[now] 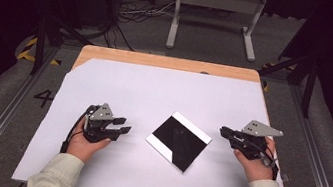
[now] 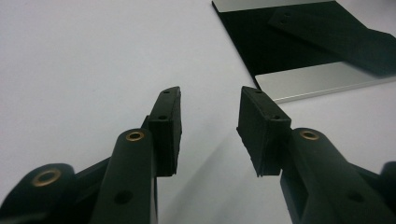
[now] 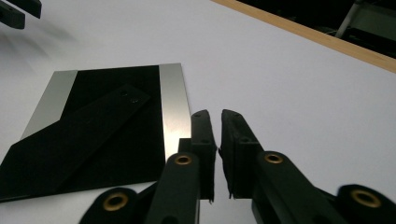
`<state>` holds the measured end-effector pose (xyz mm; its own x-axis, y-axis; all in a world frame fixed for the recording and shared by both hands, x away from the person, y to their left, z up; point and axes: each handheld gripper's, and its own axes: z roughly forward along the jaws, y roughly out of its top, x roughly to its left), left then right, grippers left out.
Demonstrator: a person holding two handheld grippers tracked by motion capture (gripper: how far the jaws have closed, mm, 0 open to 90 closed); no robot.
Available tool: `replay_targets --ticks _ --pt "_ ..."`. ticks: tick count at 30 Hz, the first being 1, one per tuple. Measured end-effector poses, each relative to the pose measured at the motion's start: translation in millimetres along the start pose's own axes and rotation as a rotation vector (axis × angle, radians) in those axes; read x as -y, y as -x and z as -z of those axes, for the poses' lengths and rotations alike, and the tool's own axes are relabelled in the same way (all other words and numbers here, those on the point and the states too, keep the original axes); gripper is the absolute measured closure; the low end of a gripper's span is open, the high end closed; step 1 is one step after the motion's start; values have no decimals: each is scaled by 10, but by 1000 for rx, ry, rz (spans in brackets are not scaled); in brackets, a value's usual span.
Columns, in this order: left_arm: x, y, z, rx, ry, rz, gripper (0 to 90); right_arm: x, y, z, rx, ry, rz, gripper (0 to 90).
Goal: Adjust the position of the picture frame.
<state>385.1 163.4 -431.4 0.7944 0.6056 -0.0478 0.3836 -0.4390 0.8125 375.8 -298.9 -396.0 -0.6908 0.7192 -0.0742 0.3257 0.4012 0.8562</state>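
A flat square frame [image 1: 178, 141], black with silver strips along two edges, lies turned like a diamond on the white sheet [image 1: 154, 91] in the middle of the table. A black strut lies flat across its dark face [image 3: 93, 126]. My left gripper [image 1: 125, 125] rests to the left of the frame, pointing toward it, jaws open and empty [image 2: 210, 93]; the frame's near corner [image 2: 299, 46] lies ahead and to the right. My right gripper [image 1: 223, 131] sits to the right of the frame, jaws shut with nothing between them [image 3: 215, 114], just off the frame's silver edge.
The white sheet covers most of the wooden table [image 1: 169, 62], whose bare edge shows at the back. A metal stand [image 1: 214, 20] and cables lie on the floor beyond. The left gripper's jaw tips [image 3: 18, 11] show far off in the right gripper view.
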Motion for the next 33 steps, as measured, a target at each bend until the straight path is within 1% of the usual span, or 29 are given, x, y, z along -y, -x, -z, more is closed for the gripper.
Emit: replay_targets --ticks 1,2,4,5,6,7,9,10,14,17,20,21,23,27,30,33 --pt "-5 9 -5 4 -4 0 611 -4 1 5 -5 -7 3 872" --pt "-12 16 -11 5 -9 0 616 -9 0 11 -6 -17 16 897" --pt "-29 27 -22 10 -10 -4 622 -13 -9 11 -12 -39 51 900" --pt "-43 30 -35 14 -9 -14 623 -13 -14 9 -14 -43 66 900" --pt "-53 38 -47 15 -11 -17 623 -11 -29 7 -14 -49 91 900" --pt "-62 48 -63 20 -13 -17 623 -8 -39 4 -22 -45 105 900" --pt "-83 64 -94 28 -20 -25 623 -3 -57 4 -39 -42 108 900" --pt "-93 76 -107 31 -22 -28 623 -1 -66 4 -53 -45 108 900" --pt "-116 120 -140 45 -35 -50 620 -20 -110 17 -79 -60 106 900" --pt "-117 139 -149 51 -52 -59 617 -55 -153 6 -81 -113 124 900" --pt "-109 147 -162 57 -63 -68 616 -84 -197 -21 -103 -173 139 900" --pt "-109 147 -162 57 -63 -68 616 -84 -197 -21 -103 -173 139 900" --pt "-109 148 -171 60 -69 -68 616 -90 -244 -60 -131 -216 158 900" --pt "-113 154 -192 64 -75 -69 615 -72 -327 -129 -170 -270 182 900" --pt "-110 157 -200 68 -78 -69 615 -63 -361 -176 -168 -290 191 900" --pt "-104 151 -212 67 -86 -62 612 -30 -376 -255 -143 -324 188 900"
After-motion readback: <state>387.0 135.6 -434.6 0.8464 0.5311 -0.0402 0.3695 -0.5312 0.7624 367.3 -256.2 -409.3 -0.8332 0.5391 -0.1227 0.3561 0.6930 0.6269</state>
